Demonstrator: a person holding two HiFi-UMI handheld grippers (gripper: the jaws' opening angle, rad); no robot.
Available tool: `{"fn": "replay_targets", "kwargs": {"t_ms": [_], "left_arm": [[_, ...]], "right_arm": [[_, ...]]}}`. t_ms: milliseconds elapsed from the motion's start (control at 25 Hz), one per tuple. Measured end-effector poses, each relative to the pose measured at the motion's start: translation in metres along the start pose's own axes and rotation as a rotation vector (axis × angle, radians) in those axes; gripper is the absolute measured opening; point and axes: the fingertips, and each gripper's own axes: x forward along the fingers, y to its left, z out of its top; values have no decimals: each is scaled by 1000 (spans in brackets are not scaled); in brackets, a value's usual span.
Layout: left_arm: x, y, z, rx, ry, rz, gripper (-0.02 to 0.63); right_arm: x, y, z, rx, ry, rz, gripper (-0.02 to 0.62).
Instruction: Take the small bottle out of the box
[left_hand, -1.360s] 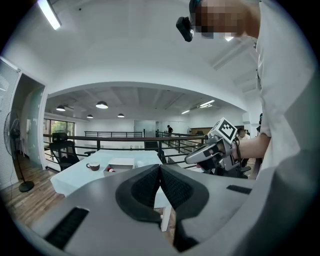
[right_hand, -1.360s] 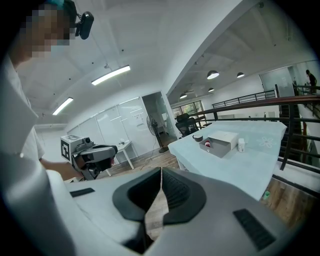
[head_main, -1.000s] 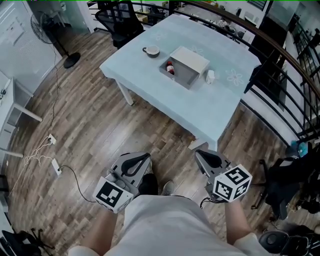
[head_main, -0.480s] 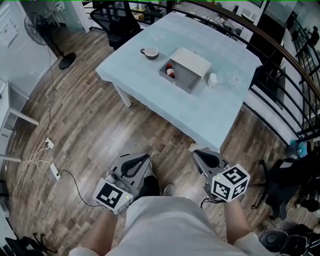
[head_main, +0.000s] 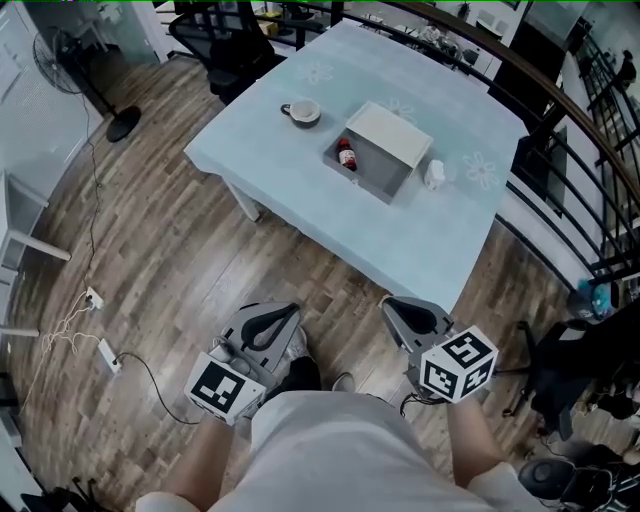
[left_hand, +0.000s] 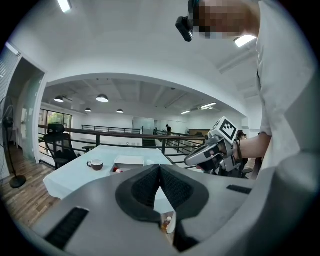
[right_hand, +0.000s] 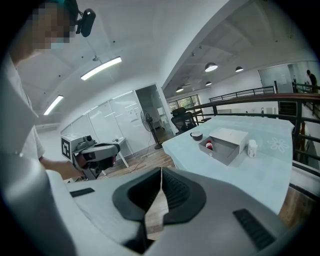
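Pale-blue cloth covering a rectangular table (head_main: 400, 235), upper centre of the head view. Carries an open grey rectangular box (head_main: 375, 176) with a white lid (head_main: 390, 133) sitting across its far half. Contains, at the box's left end, a small red bottle with a white cap (head_main: 347, 155). Also carries a dark cup with a pale interior (head_main: 302, 112) left of the box and apart from it, and a small white container (head_main: 435, 175) just beside the box's right end. Places both tools low in frame over brown wood-plank floor (head_main: 150, 250), well apart from the table: left gripper (head_main: 288, 314) and right gripper (head_main: 393, 306), each with a black-and-white marker cube.

Left gripper view: shows black ribbed pads pressed together along one seam, with nothing between them. Puts the table beyond the tips, with box, small red bottle and cup on it left of centre. Puts the right gripper at right, held in a hand.

Right gripper view: shows pads likewise closed tip to tip and empty. Puts the box right of centre on the table, the small red bottle inside at the end nearer the cup, the white container beside the opposite end. Puts the left gripper at left, over the floor.
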Motion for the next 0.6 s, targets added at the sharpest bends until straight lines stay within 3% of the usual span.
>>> {"fn": "replay_targets", "kwargs": {"t_ms": [600], "left_arm": [[1,109,15,-13,-20,-33,20]], "right_arm": [[89,3,58,9,6,-43,23]]}}
